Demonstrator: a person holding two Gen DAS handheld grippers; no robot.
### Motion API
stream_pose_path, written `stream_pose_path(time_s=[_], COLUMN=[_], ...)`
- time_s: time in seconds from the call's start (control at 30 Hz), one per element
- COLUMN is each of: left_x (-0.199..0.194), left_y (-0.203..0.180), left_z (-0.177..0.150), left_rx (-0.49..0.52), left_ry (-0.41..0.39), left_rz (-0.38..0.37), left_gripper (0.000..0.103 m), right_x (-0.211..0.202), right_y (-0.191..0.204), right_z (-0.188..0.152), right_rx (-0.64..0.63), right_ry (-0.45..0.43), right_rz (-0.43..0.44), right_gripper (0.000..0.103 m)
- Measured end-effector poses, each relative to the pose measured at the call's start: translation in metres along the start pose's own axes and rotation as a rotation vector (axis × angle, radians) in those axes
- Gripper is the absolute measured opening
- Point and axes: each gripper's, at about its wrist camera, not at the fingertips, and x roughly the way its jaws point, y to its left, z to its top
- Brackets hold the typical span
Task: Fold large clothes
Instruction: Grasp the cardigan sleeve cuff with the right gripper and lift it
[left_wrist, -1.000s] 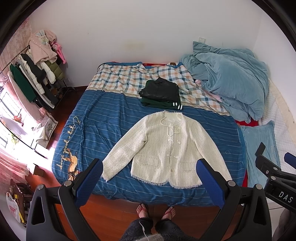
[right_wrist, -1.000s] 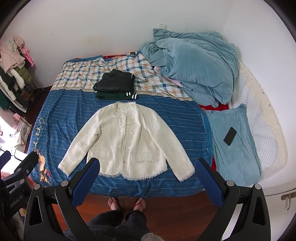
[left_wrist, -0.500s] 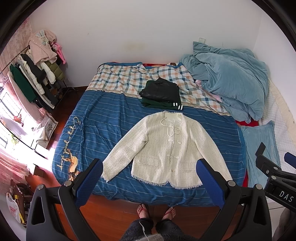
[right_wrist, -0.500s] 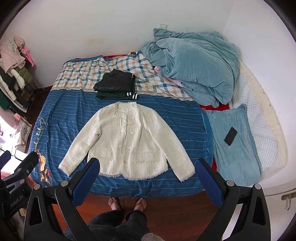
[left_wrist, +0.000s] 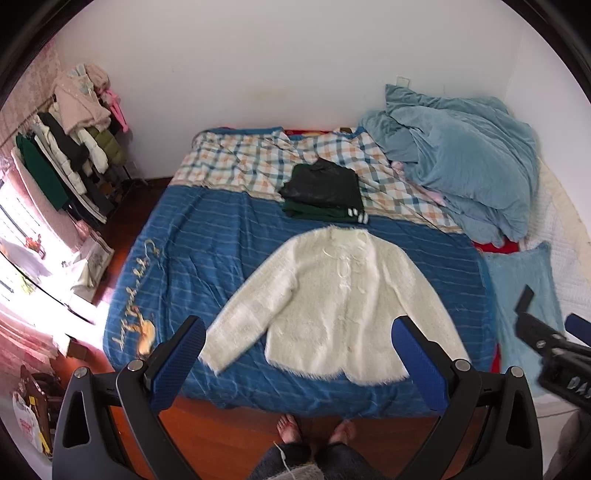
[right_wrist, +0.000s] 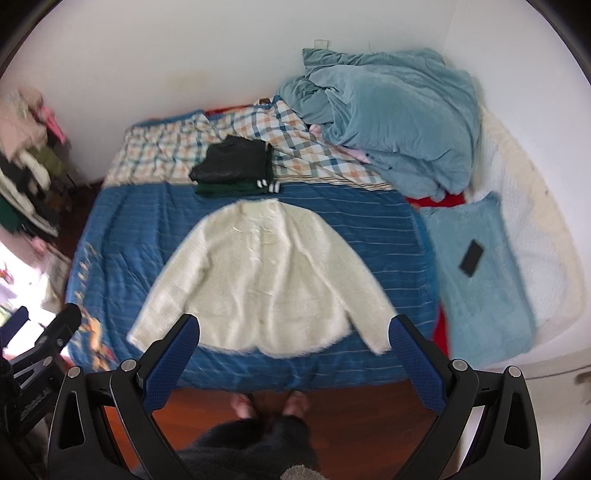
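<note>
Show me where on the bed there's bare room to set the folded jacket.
Bare blue bedspread lies left of the cream jacket, and a narrower strip right of it. Crowded: the dark folded pile above the collar, the blue duvet far right.

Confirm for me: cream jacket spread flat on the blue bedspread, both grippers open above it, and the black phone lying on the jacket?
Not quite. The black phone lies on the light blue pillow beside the bedspread, apart from the cream jacket, as the right wrist view shows. The rest holds.

You see a cream jacket on a blue striped bedspread, dark green folded clothes, and a light-blue duvet.
</note>
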Motion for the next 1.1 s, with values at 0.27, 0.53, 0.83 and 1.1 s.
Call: stream_pose_path(time_s=[0.27,0.53,0.83,1.1], left_x=[0.104,0.25,0.41,0.5], left_y=[0.007,-0.022,-0.065,-0.09], left_z=[0.013,0.004,-0.04,-0.069], left_rx=[0.032,0.062,0.115,0.086], left_ry=[-0.039,0.133,0.332,0.458], left_rz=[0.12,0.245,0.341,0.303], left_gripper=[0.103,0.103,0.103,0.103], right_x=[0.113,0.299,0.503,0.601], right_y=[-0.095,-0.263,-0.391,-0.409], right_z=[-0.026,-0.093,-0.192,-0.216], right_rx=[0.349,0.725,0.936,1.064], right_ry=[0.037,0.224,0.418,0.509], right_rz=[-0.106,-0.11,-0.091,-0.05], right_gripper=[0.101,0.075,0.076,0.08])
